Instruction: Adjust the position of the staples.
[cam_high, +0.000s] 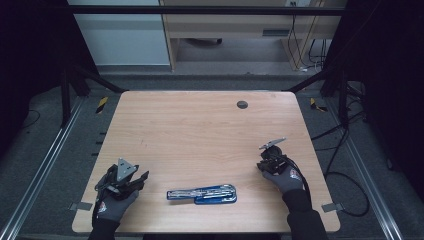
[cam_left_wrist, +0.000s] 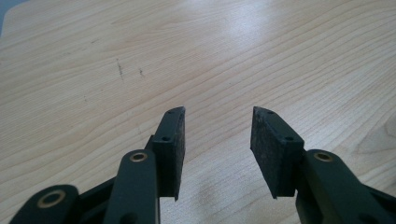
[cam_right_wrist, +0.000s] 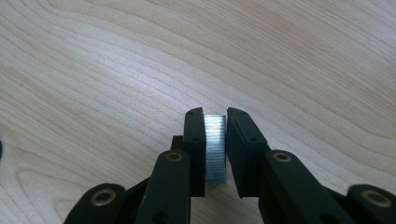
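Note:
My right gripper (cam_right_wrist: 215, 114) is shut on a short silver strip of staples (cam_right_wrist: 215, 144), held upright between its pads just above the wooden table (cam_right_wrist: 116, 70). In the high view this right gripper (cam_high: 267, 156) is at the table's right side, in a gloved hand. A blue and silver stapler (cam_high: 201, 194) lies opened flat near the front edge, between the two hands. My left gripper (cam_left_wrist: 218, 114) is open with bare wood between its pads; in the high view the left gripper (cam_high: 140, 179) rests at the front left, to the left of the stapler.
The wooden table (cam_high: 200, 130) has a small dark round hole (cam_high: 242, 104) near its far edge. Dark frame rails run along both sides of the table, and cables lie on the floor at the right.

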